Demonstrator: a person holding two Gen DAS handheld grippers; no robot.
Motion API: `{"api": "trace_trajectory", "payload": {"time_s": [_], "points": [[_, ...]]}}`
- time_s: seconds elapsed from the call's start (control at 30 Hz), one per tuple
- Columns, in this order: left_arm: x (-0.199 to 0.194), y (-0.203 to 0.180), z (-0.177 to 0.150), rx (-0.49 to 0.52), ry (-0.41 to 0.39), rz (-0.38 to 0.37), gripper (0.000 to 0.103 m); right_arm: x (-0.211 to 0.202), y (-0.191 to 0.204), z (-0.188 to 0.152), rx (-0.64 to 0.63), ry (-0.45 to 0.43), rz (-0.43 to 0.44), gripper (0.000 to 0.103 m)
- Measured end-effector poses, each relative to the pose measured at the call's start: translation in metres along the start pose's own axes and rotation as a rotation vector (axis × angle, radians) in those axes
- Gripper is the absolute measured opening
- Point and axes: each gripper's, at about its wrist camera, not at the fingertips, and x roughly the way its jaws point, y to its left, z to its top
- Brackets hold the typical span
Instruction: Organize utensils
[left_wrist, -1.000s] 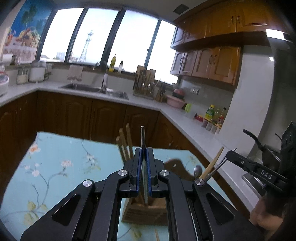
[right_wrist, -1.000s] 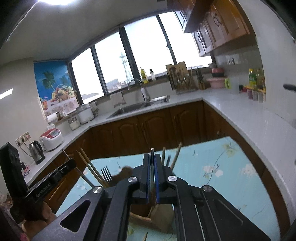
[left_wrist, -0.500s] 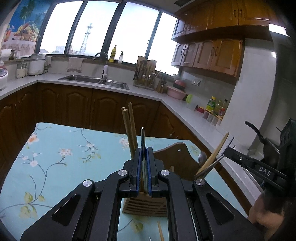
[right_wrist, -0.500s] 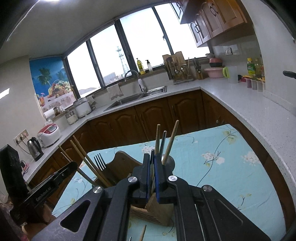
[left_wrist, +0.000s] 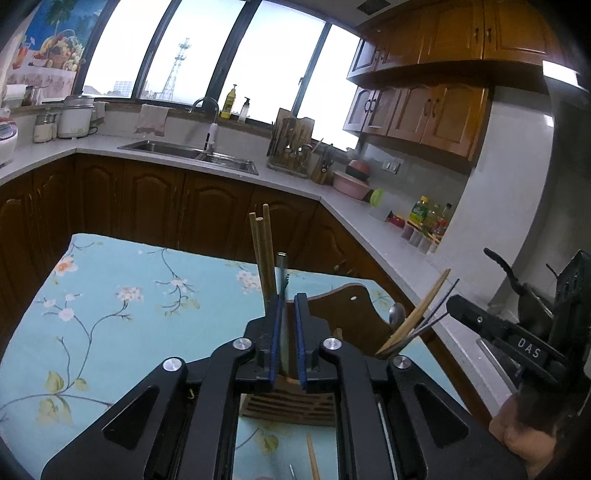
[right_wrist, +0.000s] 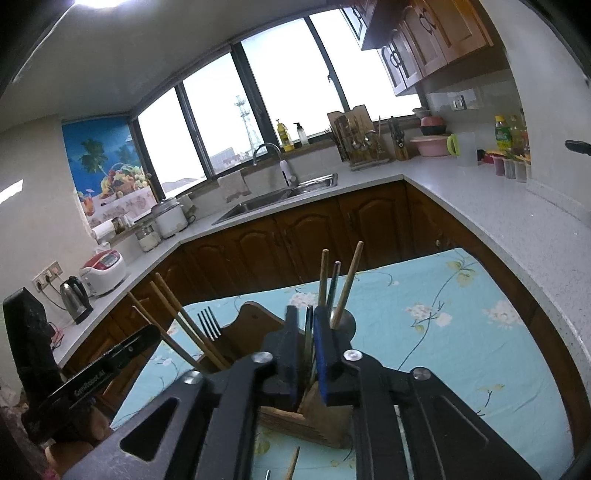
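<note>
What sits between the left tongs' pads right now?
A flat metal utensil handle, upright, standing in the wooden holder. The left tongs have just been opening; a gap shows beside the handle. Seen in the left wrist view.

Beyond the claw, a wide window (left_wrist: 229, 55) glows with flat daylight above a pale L-shaped counter (left_wrist: 351, 221) on dark wooden cabinets (left_wrist: 155, 203). A steel sink (left_wrist: 192, 153) sits under the glass. Upper wooden cupboards (left_wrist: 424, 110) hang to the right; a bright ceiling lamp (right_wrist: 98, 3) shines overhead.

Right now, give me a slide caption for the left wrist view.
Left gripper, jaws just opening around a metal utensil standing in the wooden holder beside chopsticks.
</note>
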Motion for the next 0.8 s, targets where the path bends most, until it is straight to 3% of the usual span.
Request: {"api": "trace_trajectory", "payload": {"time_s": [0.1,0.23,0.33,0.4,0.43,0.8], "points": [[-0.008,-0.002,-0.001,0.009,-0.004,-0.001,0.019,-0.008,0.001,0.001,0.005,-0.024,0.002,0.050],[-0.021,-0.003,-0.003,0.019,-0.018,0.012,0.036,-0.023,0.005,0.003,0.005,-0.068,0.000,0.061],[-0.034,-0.001,-0.009,0.001,-0.037,0.054,0.059,-0.032,0.005,0.000,0.007,-0.095,0.003,0.080],[-0.041,0.003,-0.017,-0.011,-0.040,0.068,0.065,-0.038,0.005,-0.008,0.007,-0.104,0.003,0.087],[-0.043,0.005,-0.021,-0.016,-0.036,0.076,0.070,-0.040,0.004,-0.011,0.007,-0.106,0.000,0.089],[-0.071,0.015,-0.075,-0.052,0.023,0.112,0.073,-0.060,0.002,-0.075,-0.021,-0.042,-0.009,0.091]]}}
